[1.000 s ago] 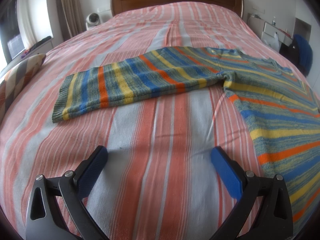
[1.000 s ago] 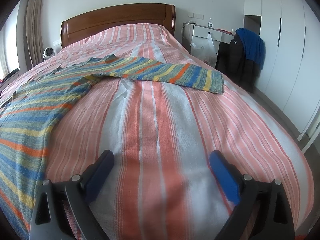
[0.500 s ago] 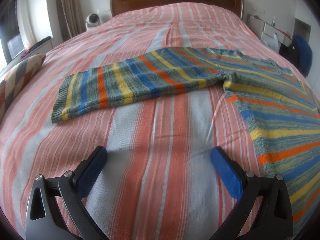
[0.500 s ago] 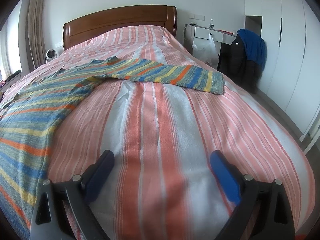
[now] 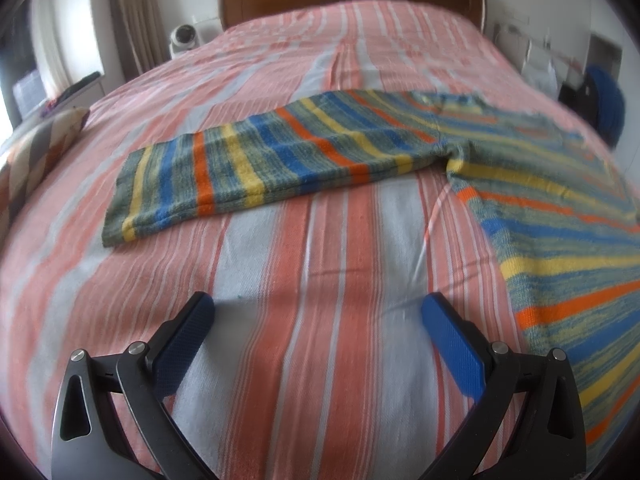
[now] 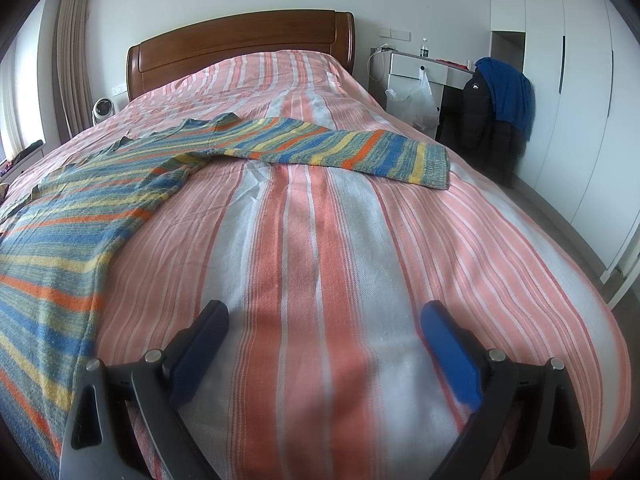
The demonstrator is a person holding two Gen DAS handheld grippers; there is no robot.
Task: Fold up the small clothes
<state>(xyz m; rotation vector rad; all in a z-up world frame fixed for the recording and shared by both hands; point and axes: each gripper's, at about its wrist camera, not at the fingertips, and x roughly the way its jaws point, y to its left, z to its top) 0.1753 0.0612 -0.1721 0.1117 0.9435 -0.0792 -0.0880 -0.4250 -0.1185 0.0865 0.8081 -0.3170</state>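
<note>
Two grippers hover low over the bed, both with jaws spread wide and nothing between them. Nothing is folded yet, so the step in hand looks like the reach for the sleeves.

Left wrist view, from its left edge: a patterned cushion (image 5: pixel 36 152) sits at the frame's left margin. Next comes the cuff of the striped sweater's (image 5: pixel 552 216) left sleeve (image 5: pixel 256 176), lying flat across the centre-left, well ahead of the left gripper (image 5: pixel 318 312). The sweater's body fills the right side of the frame, spread flat on the striped bedspread (image 5: pixel 320 264).

To do this well, I would bring the left gripper forward to the cuff, come in low with one finger sliding under the knit edge, and pinch both layers, not the bedspread beneath. The knit looks soft and thick, so a shallow bite may slip.

Right wrist view, left to right: the sweater's body runs down the left side; the right sleeve (image 6: pixel 344 148) stretches across the upper middle, its cuff ending right of centre. The right gripper (image 6: pixel 324 320) sits bottom centre, over bare bedspread, well apart from that cuff. A dark jacket with a blue garment (image 6: pixel 508 92) hangs at upper right.

Each sleeve should be carried inward across the body, kept taut and laid square.
</note>
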